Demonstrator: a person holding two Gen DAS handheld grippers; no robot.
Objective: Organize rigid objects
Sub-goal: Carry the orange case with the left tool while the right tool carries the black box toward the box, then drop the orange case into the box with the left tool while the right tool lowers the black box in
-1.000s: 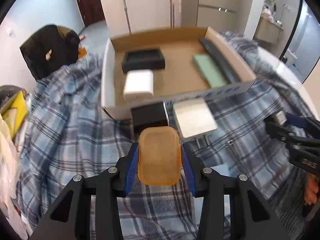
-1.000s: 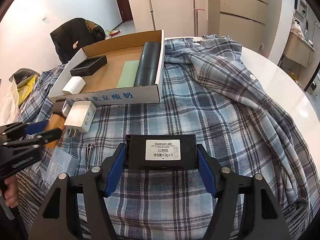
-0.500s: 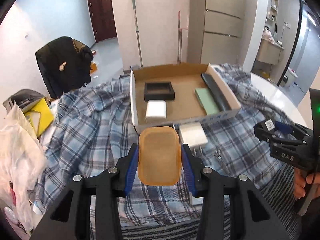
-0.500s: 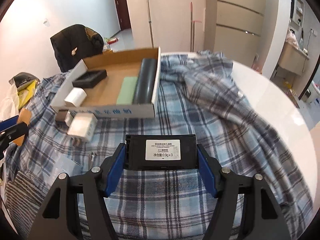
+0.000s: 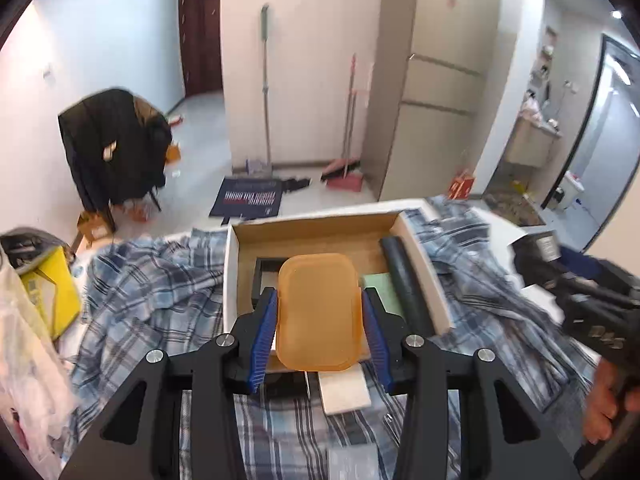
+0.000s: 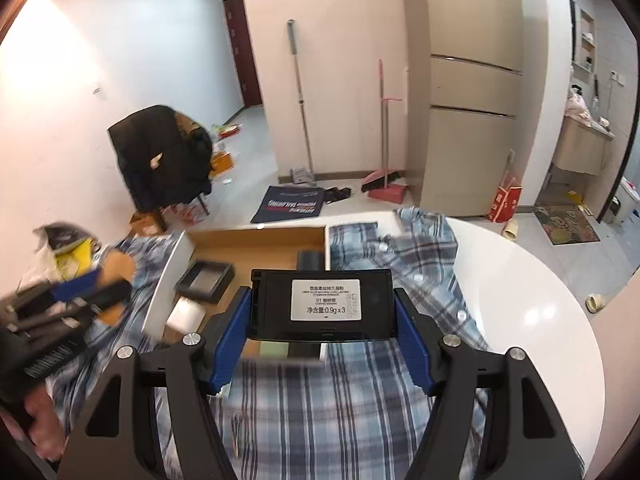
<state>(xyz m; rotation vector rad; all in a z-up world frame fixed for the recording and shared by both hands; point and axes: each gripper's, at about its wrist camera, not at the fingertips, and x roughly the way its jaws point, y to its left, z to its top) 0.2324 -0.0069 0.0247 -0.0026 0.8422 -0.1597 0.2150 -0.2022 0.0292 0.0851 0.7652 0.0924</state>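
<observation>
My left gripper (image 5: 318, 316) is shut on an orange translucent case (image 5: 318, 312), held in the air in front of the open cardboard box (image 5: 316, 236). My right gripper (image 6: 324, 308) is shut on a black labelled case (image 6: 324, 304), held above the plaid cloth near the box (image 6: 256, 246). The box holds a black tray (image 6: 206, 282), a white block (image 6: 186, 314), a green flat piece (image 5: 378, 284) and a long dark case (image 5: 406, 284). A white adapter (image 5: 344, 394) lies on the cloth below the left gripper.
A blue plaid shirt (image 6: 360, 396) covers the round white table (image 6: 532, 292). A yellow bag (image 5: 48, 292) and plastic bags sit at the left edge. A chair with a black jacket (image 5: 112, 152) stands behind. The right gripper shows in the left wrist view (image 5: 588, 304).
Both grippers have risen and tilted up with their cases; the room now fills the upper views. The box appears lower and farther below both grippers.
</observation>
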